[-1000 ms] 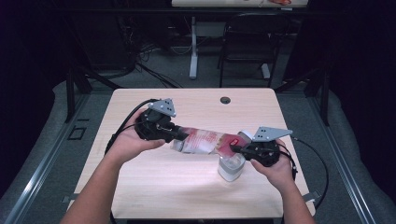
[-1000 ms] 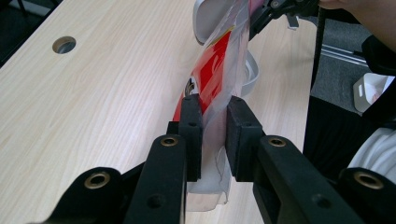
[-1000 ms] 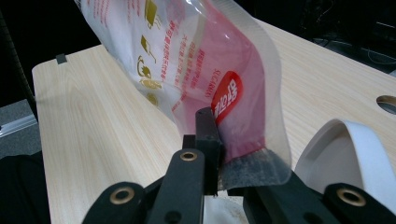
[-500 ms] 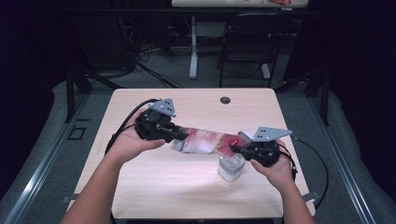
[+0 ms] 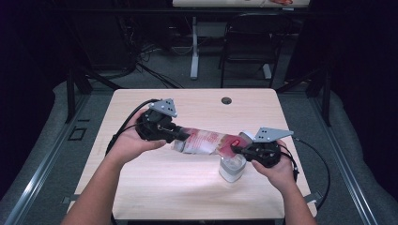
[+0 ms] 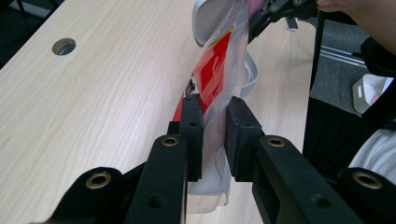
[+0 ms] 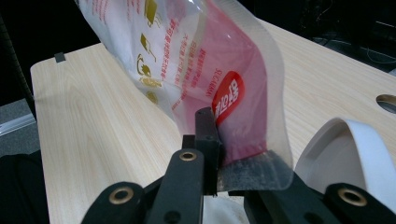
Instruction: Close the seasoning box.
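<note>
Thin plastic pouch [image 5: 206,140], judged light, limp and slippery, hangs over the white cup [image 5: 232,168], pinched endwise by left gripper [image 5: 180,135] and right gripper [image 5: 236,149]; seamed edges grip best

Bright lit table [image 5: 155,187], dark surroundings; soft, slightly blurry pictures

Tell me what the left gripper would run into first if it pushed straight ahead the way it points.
The left gripper is already shut on the clear red-printed bag. Straight on along the bag, it would probably meet the white container and the right gripper beside it; depth is unclear.
</note>
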Demonstrator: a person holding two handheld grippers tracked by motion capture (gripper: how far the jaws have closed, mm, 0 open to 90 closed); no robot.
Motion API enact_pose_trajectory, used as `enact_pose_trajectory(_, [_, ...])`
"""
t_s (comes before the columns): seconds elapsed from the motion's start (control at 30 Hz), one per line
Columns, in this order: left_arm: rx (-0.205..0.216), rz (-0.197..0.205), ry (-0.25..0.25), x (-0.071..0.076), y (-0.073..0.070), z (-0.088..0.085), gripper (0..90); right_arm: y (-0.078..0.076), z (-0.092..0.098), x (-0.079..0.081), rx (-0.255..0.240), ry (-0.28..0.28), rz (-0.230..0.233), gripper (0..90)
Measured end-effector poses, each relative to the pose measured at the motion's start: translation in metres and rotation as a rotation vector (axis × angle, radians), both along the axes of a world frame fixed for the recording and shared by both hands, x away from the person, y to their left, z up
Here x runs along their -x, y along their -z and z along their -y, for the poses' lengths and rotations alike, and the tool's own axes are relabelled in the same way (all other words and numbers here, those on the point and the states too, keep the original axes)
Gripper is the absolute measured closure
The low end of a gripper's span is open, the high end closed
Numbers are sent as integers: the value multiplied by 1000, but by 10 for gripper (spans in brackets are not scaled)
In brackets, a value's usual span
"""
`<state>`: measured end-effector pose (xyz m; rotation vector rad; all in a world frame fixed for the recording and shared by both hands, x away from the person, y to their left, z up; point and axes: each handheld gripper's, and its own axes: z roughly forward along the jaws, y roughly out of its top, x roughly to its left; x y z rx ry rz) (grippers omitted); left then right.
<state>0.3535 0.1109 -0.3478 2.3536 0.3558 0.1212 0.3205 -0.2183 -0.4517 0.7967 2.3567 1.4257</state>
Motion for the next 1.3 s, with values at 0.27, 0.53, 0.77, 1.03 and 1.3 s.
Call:
enact_pose_trajectory(0.27, [2, 3, 6, 0, 0, 0, 791, 1, 0, 0, -7, 1, -4, 869])
enact_pose_trajectory(0.53, [0, 5, 7, 1, -1, 2, 793, 1, 1, 0, -2, 0, -5, 869])
enact_pose_trajectory(0.77, [-1, 8, 11, 0, -2, 2, 794, 1, 1, 0, 1, 0, -5, 870])
enact_pose_trajectory(1.03, [-6, 7, 11, 1, -4, 4, 795, 1, 1, 0, 3, 2, -4, 869])
enact_pose_trajectory(1.3, [-7, 10, 14, 0, -5, 6, 796, 1, 1, 0, 5, 2, -4, 869])
